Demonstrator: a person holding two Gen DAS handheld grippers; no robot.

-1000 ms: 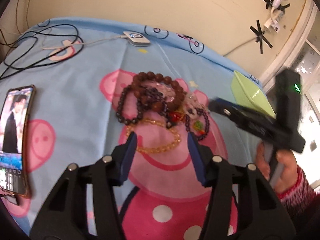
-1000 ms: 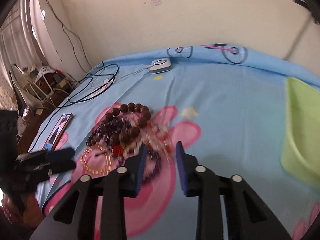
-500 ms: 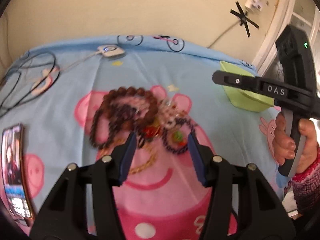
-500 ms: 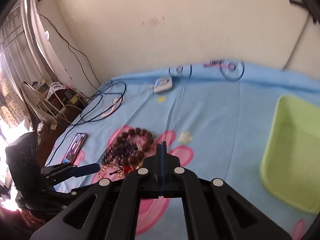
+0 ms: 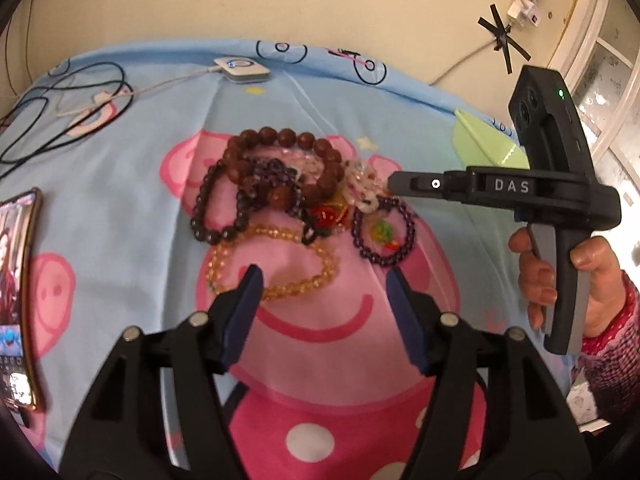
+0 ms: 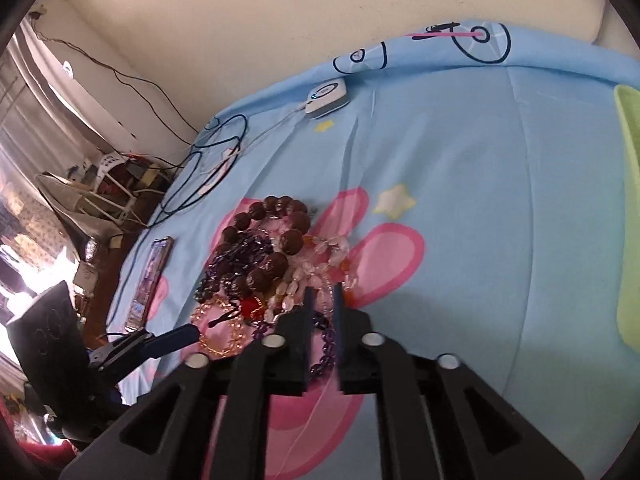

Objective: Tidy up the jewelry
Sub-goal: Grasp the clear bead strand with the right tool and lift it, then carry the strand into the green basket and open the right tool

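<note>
left gripper (image 5: pixel 322 276): fingers apart (just widening) | right gripper (image 6: pixel 322 294): fingers parting, grasping nothing | bracelets (image 5: pixel 280 184) heaped

This is a bedroom in a home. A bed has a light blue sheet (image 5: pixel 132 184) with a big pink cartoon pig, stars and bicycles on it. A cream wall (image 5: pixel 280 0) stands right behind the far edge of the bed. A phone (image 5: pixel 16 292) lies near the left edge, and black cables (image 5: pixel 68 92) curl at the far left corner. A plug (image 5: pixel 528 0) is taped to the wall. Past the bed's left side stand a curtain (image 6: pixel 28 128) and a rack with clutter (image 6: pixel 104 184).
</note>
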